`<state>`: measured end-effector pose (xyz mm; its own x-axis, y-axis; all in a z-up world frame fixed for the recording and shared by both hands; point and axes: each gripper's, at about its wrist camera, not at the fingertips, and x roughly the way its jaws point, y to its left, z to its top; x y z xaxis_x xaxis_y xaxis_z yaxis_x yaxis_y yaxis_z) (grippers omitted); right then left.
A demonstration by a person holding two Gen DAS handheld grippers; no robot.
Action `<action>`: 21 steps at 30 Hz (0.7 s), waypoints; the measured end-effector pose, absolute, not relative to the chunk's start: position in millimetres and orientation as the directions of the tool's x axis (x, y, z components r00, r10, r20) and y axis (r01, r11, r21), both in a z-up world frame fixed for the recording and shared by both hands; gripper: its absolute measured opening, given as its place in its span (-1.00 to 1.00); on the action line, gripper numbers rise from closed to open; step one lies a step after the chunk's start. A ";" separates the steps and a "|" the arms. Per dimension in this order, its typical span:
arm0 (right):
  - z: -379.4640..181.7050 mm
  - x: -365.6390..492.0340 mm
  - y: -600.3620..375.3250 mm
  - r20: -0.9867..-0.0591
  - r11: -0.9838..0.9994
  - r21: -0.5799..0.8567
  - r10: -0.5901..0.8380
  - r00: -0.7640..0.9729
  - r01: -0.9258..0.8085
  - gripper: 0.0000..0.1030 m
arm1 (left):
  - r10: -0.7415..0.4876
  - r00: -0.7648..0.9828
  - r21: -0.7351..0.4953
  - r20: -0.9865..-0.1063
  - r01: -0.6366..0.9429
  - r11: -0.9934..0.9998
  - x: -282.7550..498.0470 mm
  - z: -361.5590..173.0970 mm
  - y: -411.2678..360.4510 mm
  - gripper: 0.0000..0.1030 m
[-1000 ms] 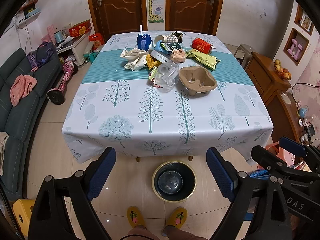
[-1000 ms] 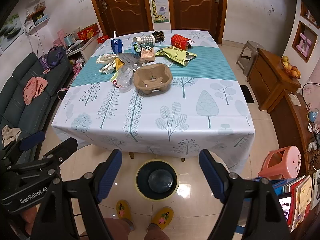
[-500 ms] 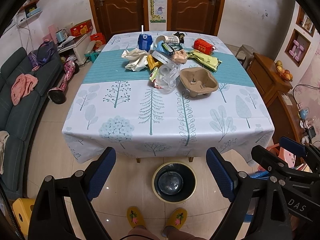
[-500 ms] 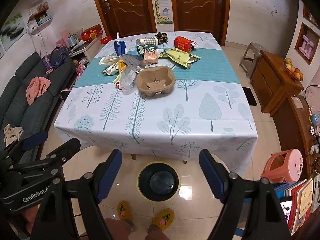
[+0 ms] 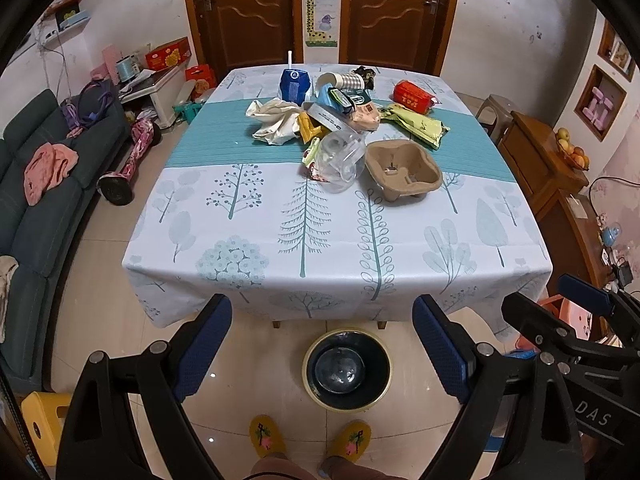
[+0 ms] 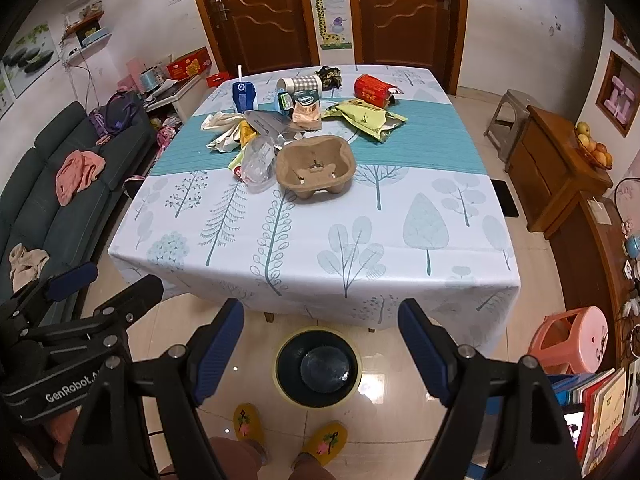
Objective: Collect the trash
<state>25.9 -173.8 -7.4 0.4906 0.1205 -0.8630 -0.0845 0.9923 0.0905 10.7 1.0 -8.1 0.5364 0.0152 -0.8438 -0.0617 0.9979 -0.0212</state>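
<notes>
Change: almost nothing changed in the last second; I keep both hands waiting.
Left gripper (image 5: 322, 350): jaws wide, empty.
Right gripper (image 6: 320, 350): jaws wide, empty.
Trash (image 5: 344, 128): piled mid-table, far side.
Bin (image 5: 346, 369): on the floor below, so collecting is not started.

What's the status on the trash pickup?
Left gripper and right gripper open, both empty, short of the table. Trash pile untouched on the tablecloth. Bin on the floor below the near edge. Nothing in the way.

Square table under a white tree-print cloth with teal band (image 5: 248, 216), brown moulded-pulp cup tray (image 5: 402, 168) on it, clear crumpled plastic cup (image 5: 340, 156) touching the tray's left side, green foil wrapper (image 5: 416, 126) just behind the tray, blue drink carton with a straw (image 5: 294, 86) farther back left
</notes>
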 end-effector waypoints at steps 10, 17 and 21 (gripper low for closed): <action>-4.6 41.3 -178.2 -0.855 0.986 0.134 0.167 0.490 -0.102 0.55 | 0.052 0.544 -0.001 -0.837 -0.097 0.995 18.8 5.1 4.8 0.76; -3.8 61.6 -177.8 -0.849 0.978 0.184 0.207 0.486 -0.095 0.52 | 0.048 0.548 -0.021 -0.835 -0.119 0.993 41.3 13.6 22.6 0.76; -10.1 81.2 -179.1 -0.859 0.976 0.206 0.215 0.464 -0.071 0.31 | -0.017 0.514 -0.072 -0.858 -0.087 0.994 74.2 9.6 33.9 0.76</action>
